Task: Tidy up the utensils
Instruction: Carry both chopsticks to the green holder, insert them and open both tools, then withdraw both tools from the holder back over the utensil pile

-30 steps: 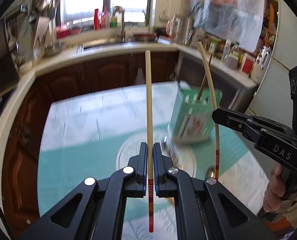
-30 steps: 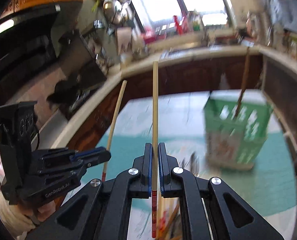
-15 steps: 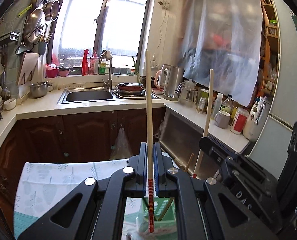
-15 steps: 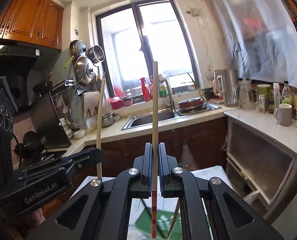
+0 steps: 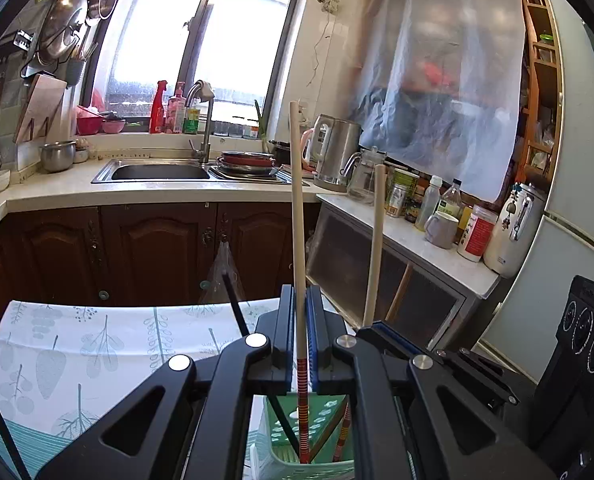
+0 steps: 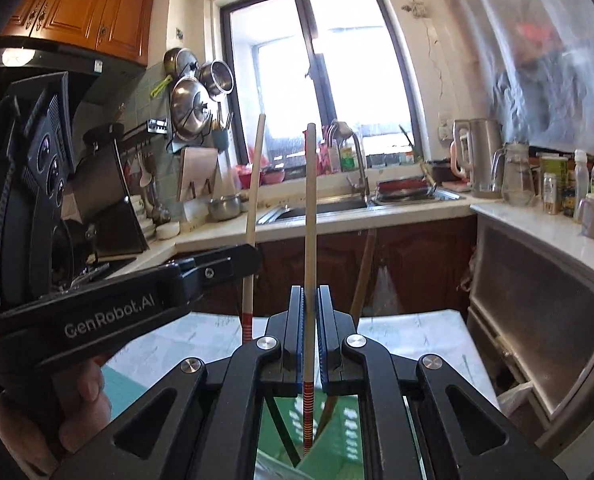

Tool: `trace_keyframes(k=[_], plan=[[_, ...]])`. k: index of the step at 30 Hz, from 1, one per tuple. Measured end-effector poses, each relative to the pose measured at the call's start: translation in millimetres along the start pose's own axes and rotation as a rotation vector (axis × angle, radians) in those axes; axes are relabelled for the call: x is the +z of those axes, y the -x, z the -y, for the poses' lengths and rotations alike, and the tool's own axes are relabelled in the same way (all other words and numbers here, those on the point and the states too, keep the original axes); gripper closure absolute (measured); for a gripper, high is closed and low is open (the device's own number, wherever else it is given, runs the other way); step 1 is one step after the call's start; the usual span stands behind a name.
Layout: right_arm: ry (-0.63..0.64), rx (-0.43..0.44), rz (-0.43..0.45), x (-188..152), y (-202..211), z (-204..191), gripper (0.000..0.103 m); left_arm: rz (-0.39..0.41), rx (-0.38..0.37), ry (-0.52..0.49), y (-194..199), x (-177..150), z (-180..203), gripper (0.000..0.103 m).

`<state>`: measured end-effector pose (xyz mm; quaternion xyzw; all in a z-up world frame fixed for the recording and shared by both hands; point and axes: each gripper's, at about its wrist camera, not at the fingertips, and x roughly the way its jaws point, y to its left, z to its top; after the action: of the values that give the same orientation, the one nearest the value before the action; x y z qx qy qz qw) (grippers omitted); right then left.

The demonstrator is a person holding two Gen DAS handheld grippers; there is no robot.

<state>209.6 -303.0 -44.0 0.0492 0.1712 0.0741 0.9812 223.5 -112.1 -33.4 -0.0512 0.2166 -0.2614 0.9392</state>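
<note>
My left gripper (image 5: 299, 300) is shut on a pale wooden chopstick (image 5: 297, 200) that stands upright. Its red-striped lower end hangs into the top of the green utensil holder (image 5: 321, 432) just below the jaws. My right gripper (image 6: 309, 296) is shut on a matching chopstick (image 6: 309, 208), also upright, with its striped end over the same green holder (image 6: 345, 420). The two grippers are close side by side. In the left wrist view the right gripper (image 5: 381, 326) and its chopstick (image 5: 373, 248) show beside mine. A black chopstick (image 5: 233, 300) and a brown one lean in the holder.
The holder stands on a table with a leaf-print cloth (image 5: 97, 344). Beyond it are dark wooden cabinets (image 5: 157, 248), a counter with a sink (image 5: 161, 170), a kettle (image 5: 335, 152), and jars and a mug (image 5: 441, 230) at the right. A hand (image 6: 81, 400) holds the left gripper.
Both grippers have travelled forward to above the green holder, which was ahead on the table and now lies under the jaws. Both cameras tilted up from the table toward the sink and window.
</note>
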Motion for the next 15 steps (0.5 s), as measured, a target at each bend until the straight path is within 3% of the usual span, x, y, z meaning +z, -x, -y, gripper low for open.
trace_keyframes(k=[6, 9, 11, 12, 15], plan=[[0.023, 0.057, -0.104, -45, -14, 3, 0.097, -0.027, -0.026, -0.006, -3, -21, -2, 0.096], [0.013, 0.075, -0.147, -60, -16, 6, 0.097, -0.051, -0.026, -0.018, 2, -28, 1, 0.083], [0.001, 0.075, -0.17, -67, -14, 8, 0.095, -0.067, -0.021, -0.022, 8, -32, 3, 0.064], [-0.009, 0.073, -0.188, -71, -15, 9, 0.094, -0.076, -0.02, -0.019, 11, -33, 3, 0.059], [-0.025, 0.069, -0.207, -76, -12, 9, 0.094, -0.098, -0.025, 0.002, 23, -35, 2, 0.055]])
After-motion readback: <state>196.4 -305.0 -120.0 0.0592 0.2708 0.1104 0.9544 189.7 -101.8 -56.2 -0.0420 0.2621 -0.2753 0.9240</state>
